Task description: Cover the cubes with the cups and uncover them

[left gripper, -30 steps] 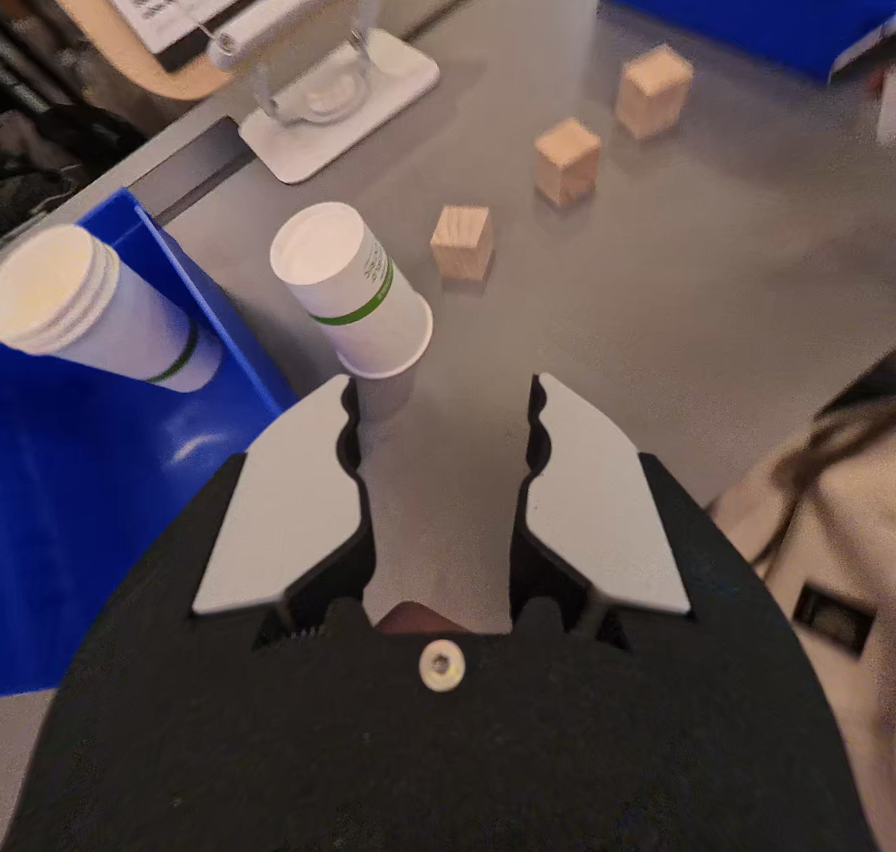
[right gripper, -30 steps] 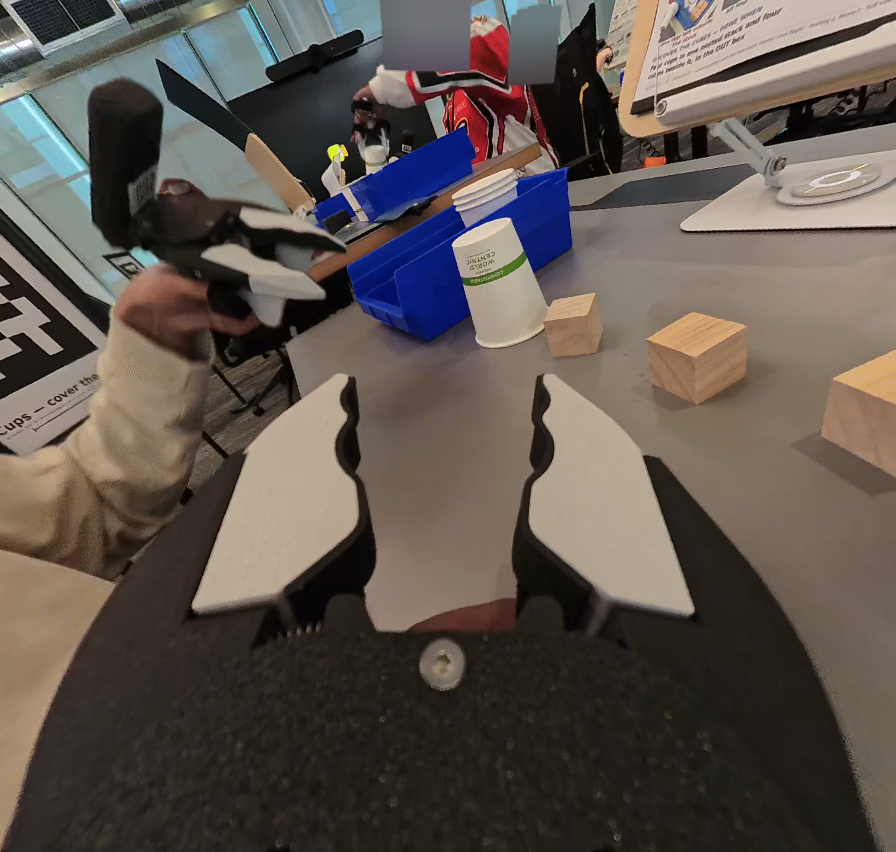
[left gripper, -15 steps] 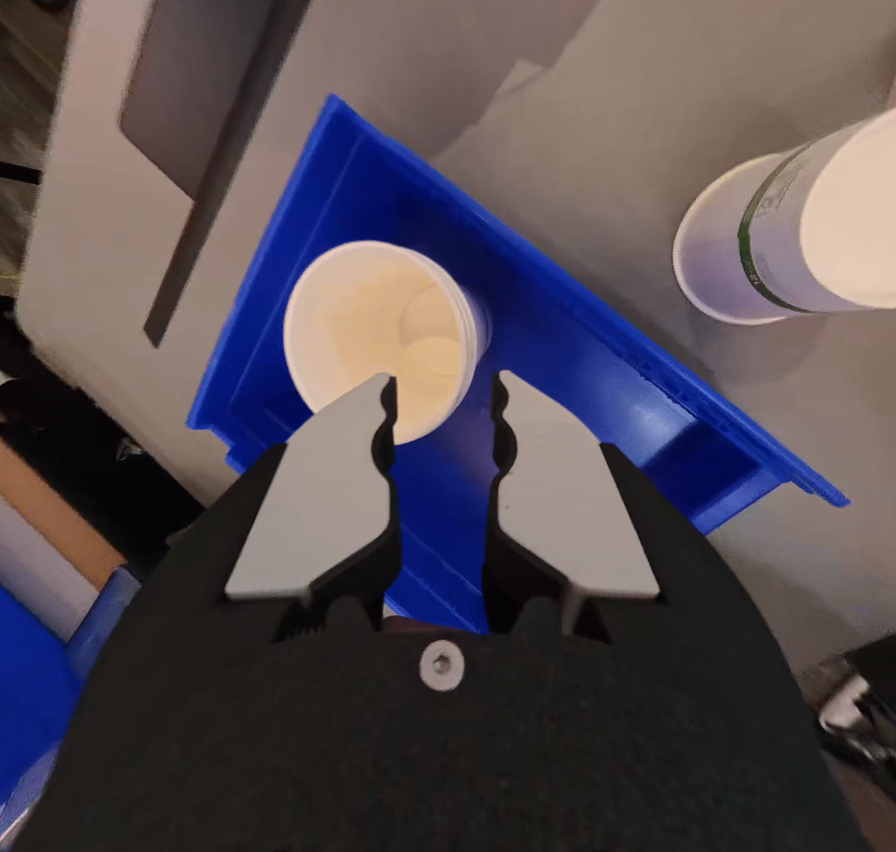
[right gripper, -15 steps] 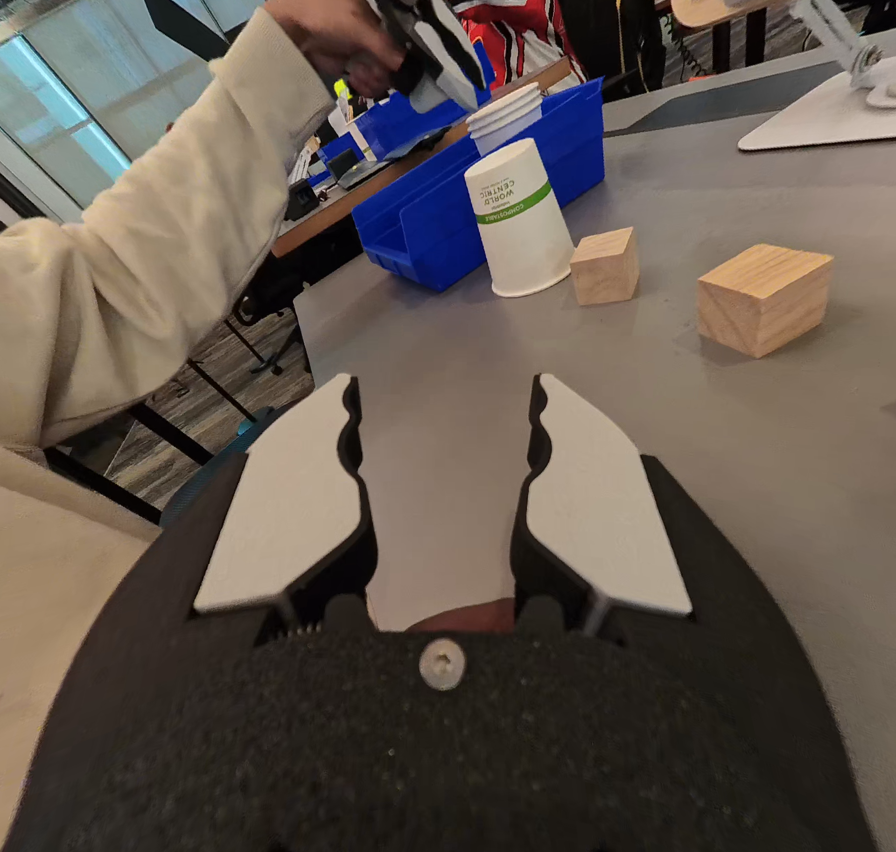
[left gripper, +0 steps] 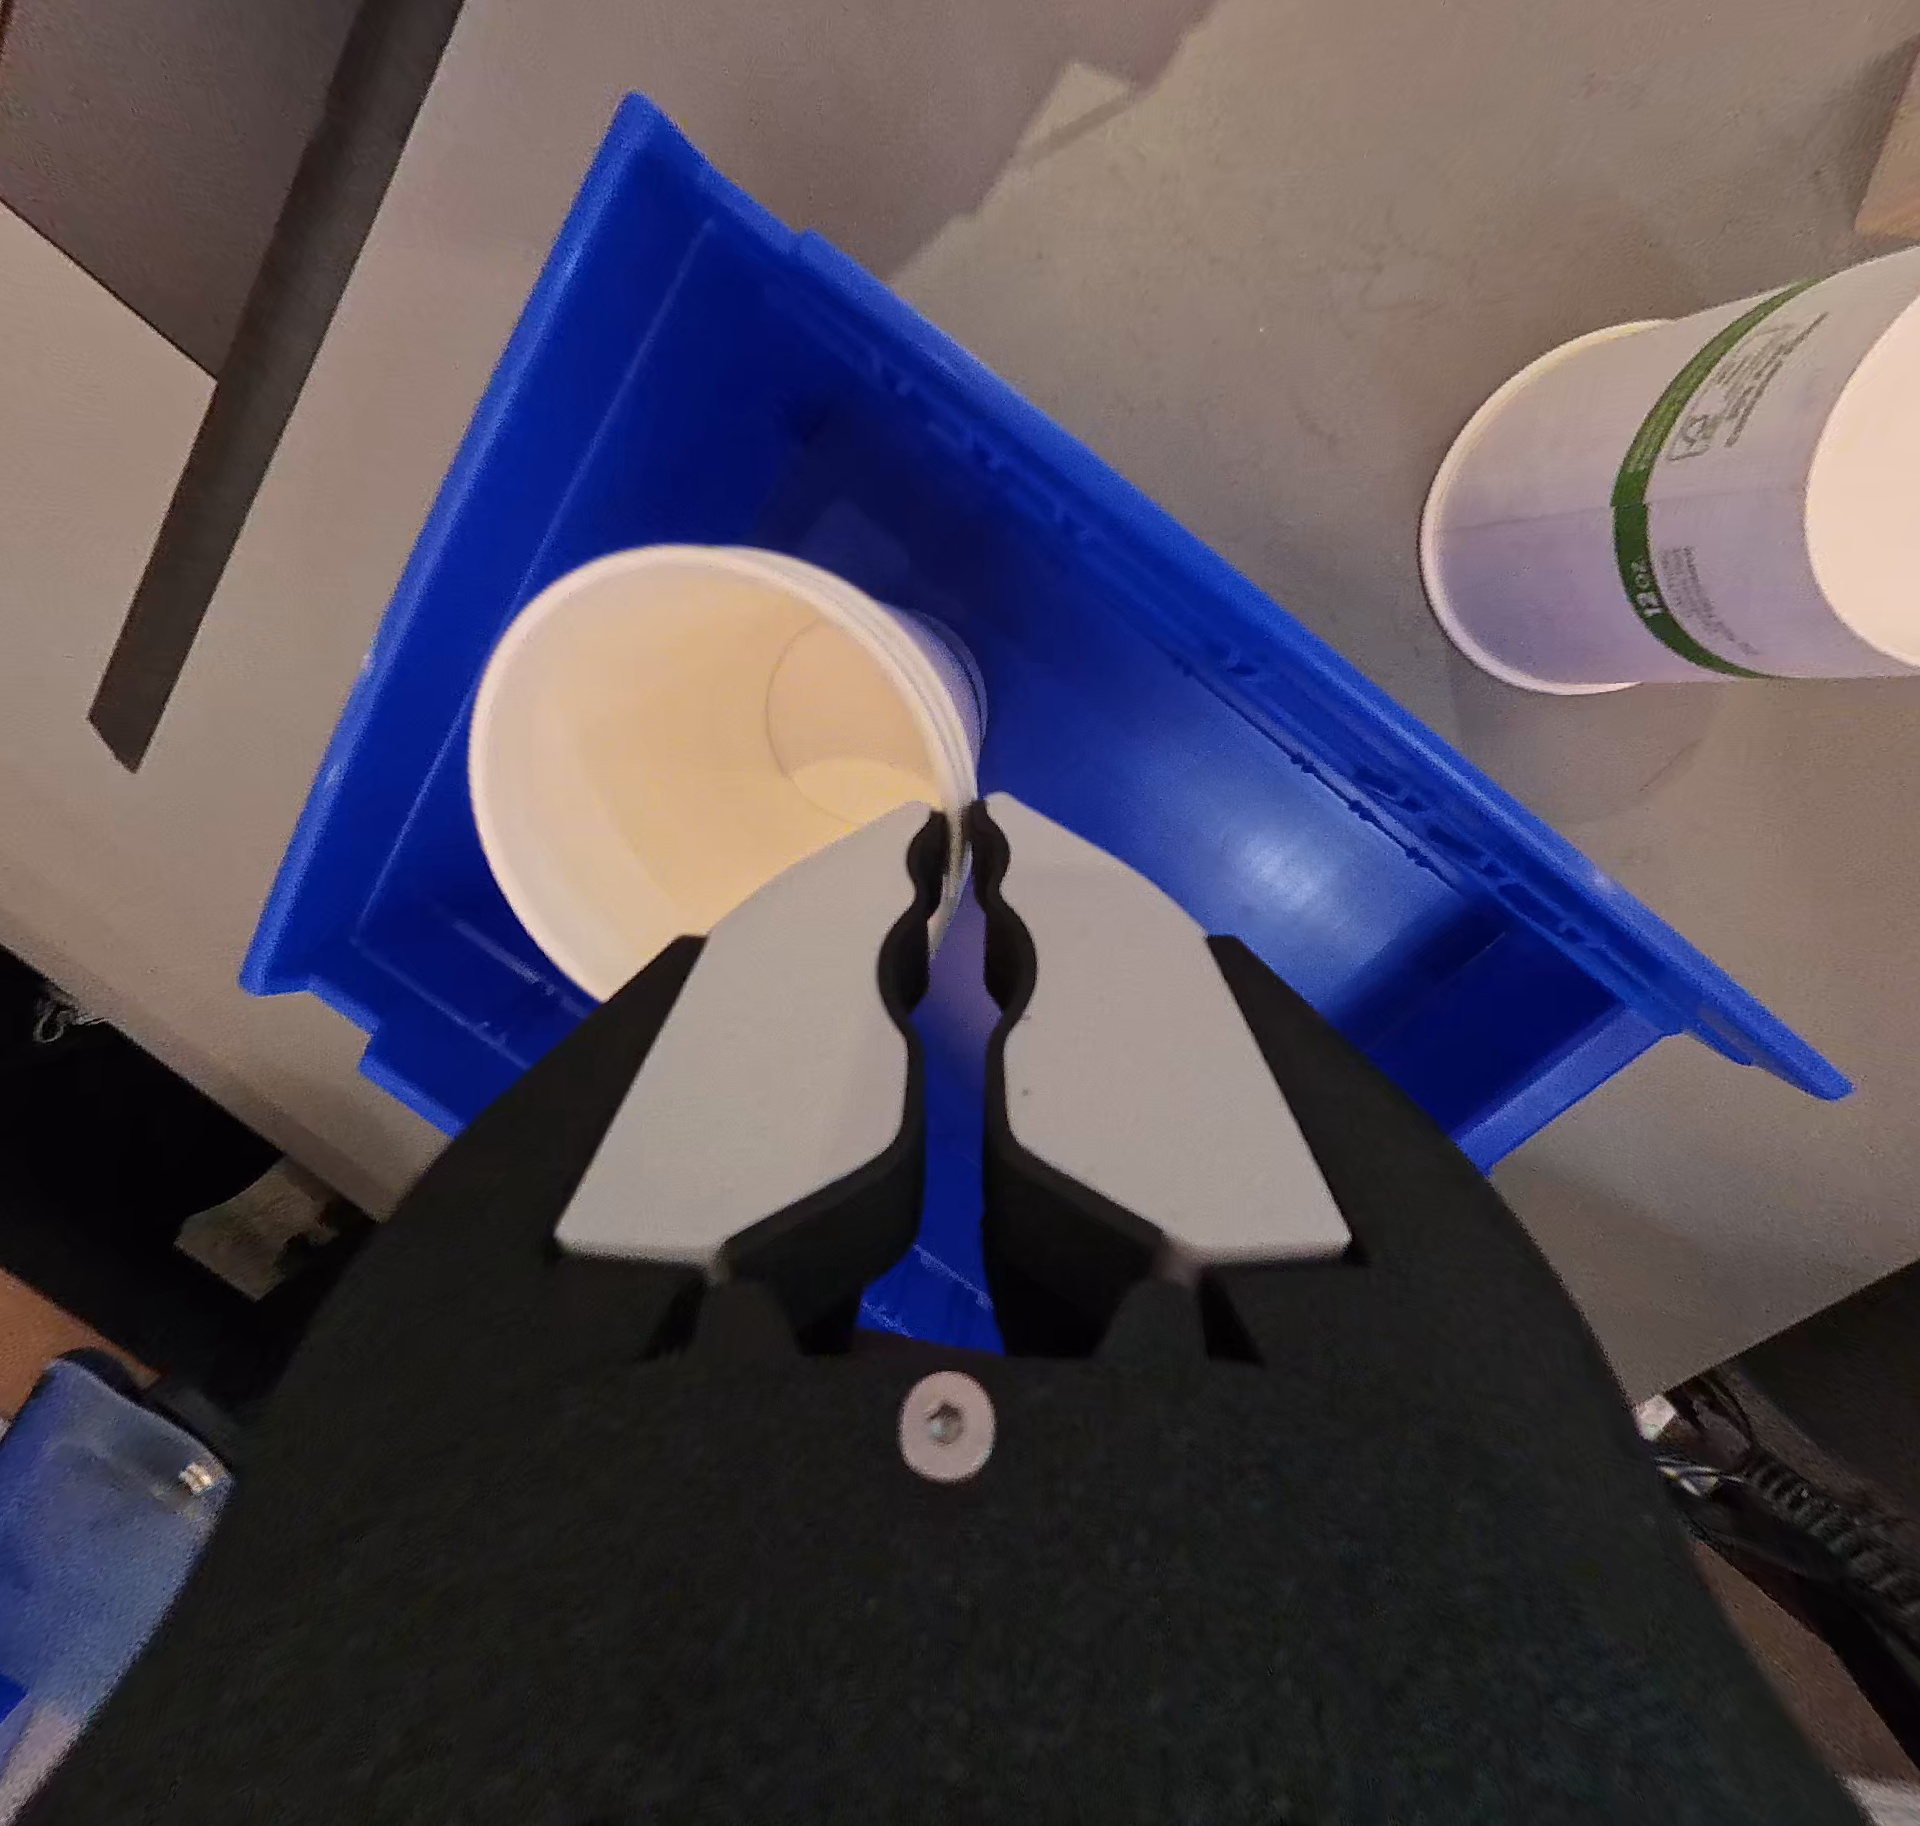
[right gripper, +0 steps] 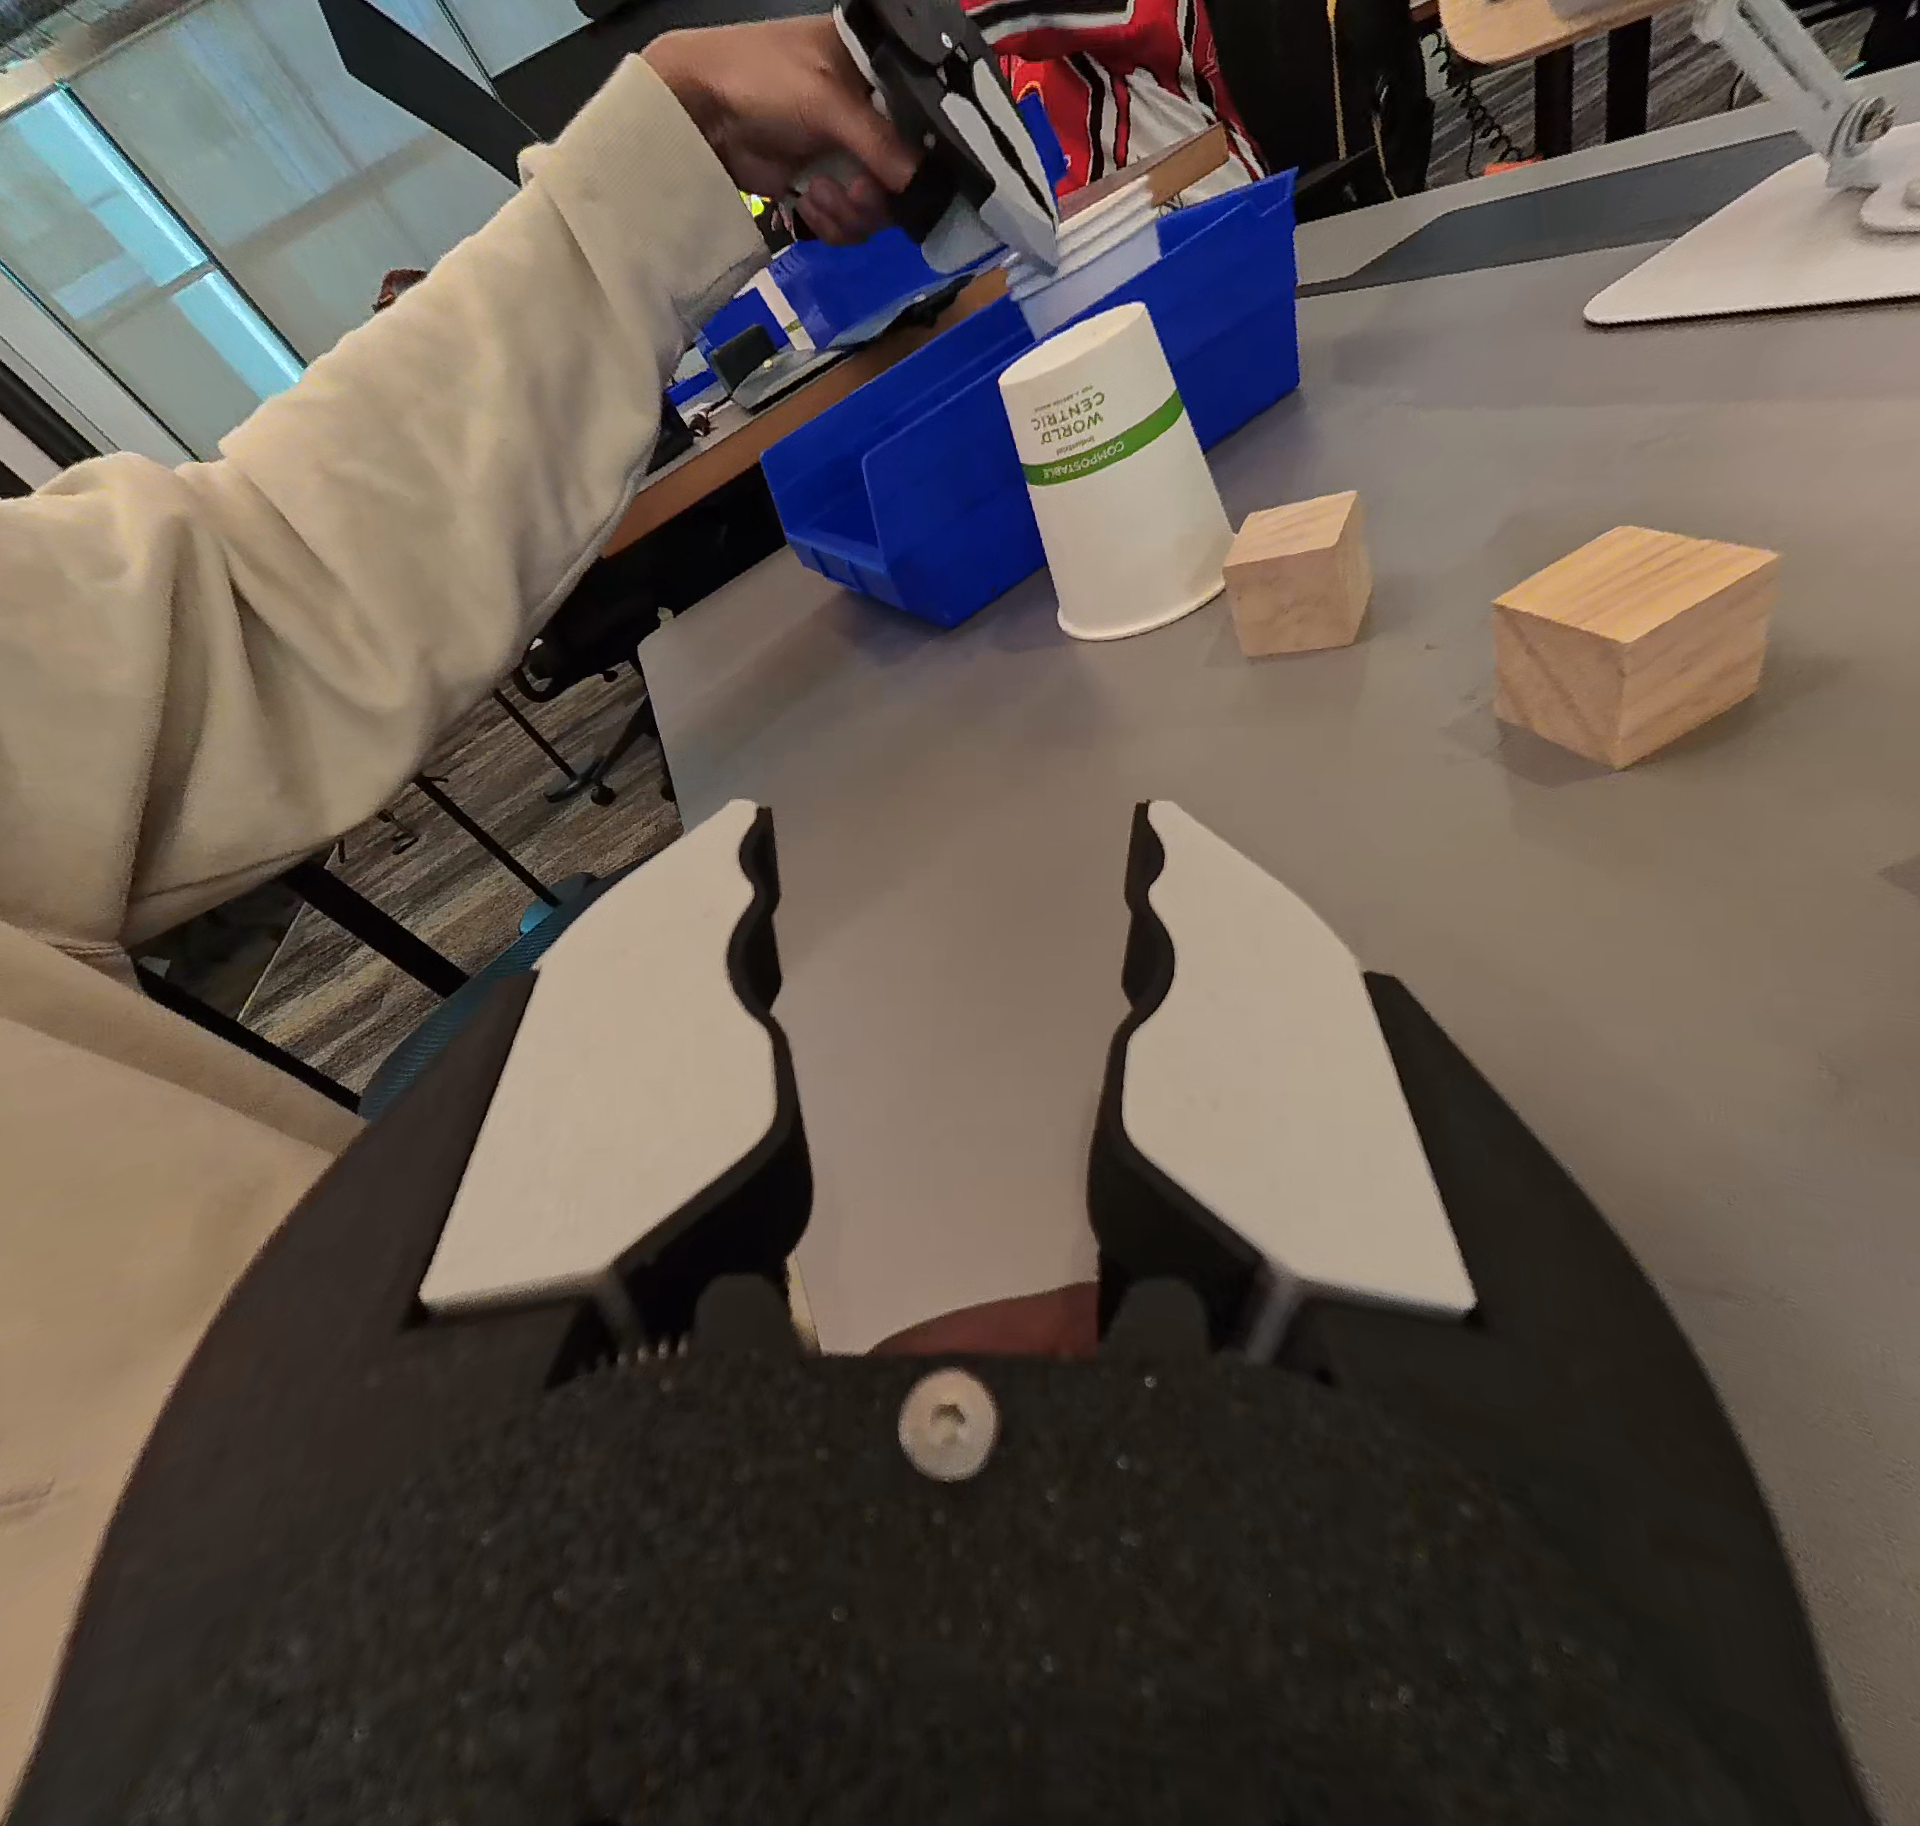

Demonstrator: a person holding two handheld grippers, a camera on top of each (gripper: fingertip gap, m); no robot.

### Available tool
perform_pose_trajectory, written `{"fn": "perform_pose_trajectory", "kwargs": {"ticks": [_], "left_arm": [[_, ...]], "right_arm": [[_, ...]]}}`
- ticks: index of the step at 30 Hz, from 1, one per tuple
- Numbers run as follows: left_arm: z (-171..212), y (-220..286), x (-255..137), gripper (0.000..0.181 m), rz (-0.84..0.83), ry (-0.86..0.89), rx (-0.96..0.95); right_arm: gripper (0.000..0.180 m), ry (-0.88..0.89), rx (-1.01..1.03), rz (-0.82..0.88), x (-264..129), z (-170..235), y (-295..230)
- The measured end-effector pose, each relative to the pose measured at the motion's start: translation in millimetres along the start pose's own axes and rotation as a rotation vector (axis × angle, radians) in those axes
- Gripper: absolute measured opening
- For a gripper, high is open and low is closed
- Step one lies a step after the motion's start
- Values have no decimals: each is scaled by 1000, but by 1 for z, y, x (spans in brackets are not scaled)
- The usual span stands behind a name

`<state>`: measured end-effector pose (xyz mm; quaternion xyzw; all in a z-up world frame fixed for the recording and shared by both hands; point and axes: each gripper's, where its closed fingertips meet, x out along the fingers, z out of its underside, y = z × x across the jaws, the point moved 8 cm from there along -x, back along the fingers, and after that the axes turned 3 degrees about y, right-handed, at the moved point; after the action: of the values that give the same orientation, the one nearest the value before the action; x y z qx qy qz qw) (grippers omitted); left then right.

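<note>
Between your left gripper's (left gripper: 958, 820) tips sits the rim of the cup stack (left gripper: 717, 748): jaws nearly shut, pinching the near wall, one finger inside and one outside. Stack stands mouth-up in the blue bin (left gripper: 1039, 550). Your right gripper (right gripper: 951, 820) hangs wide open over bare table (right gripper: 1351, 893), holding nothing. One cup (right gripper: 1117, 467) is already upside down beside the bin, with two cubes (right gripper: 1299, 571) (right gripper: 1631, 633) uncovered near it; the nearer cube is just beside that cup. Risks: nested cups may stick, so lifting could drag two or three up. A thin rim pinch can crush the paper or slip, and the stack may tip against the bin wall.
</note>
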<state>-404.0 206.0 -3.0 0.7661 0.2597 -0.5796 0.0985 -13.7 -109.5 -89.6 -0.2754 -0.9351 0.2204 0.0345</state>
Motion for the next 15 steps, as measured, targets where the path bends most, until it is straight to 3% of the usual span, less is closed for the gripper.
{"fn": "perform_pose_trajectory", "kwargs": {"ticks": [6, 8, 15], "left_arm": [[-1, 2, -2, 7, -11, -6, 16], [0, 3, -3, 19, -21, -16, 25], [2, 3, -6, 4, 14, -22, 2]], "right_arm": [[64, -11, -4, -5, 1, 1, -1], [64, -14, -3, -8, 1, 2, -2], [64, -19, -7, -15, 2, 2, -4]]}}
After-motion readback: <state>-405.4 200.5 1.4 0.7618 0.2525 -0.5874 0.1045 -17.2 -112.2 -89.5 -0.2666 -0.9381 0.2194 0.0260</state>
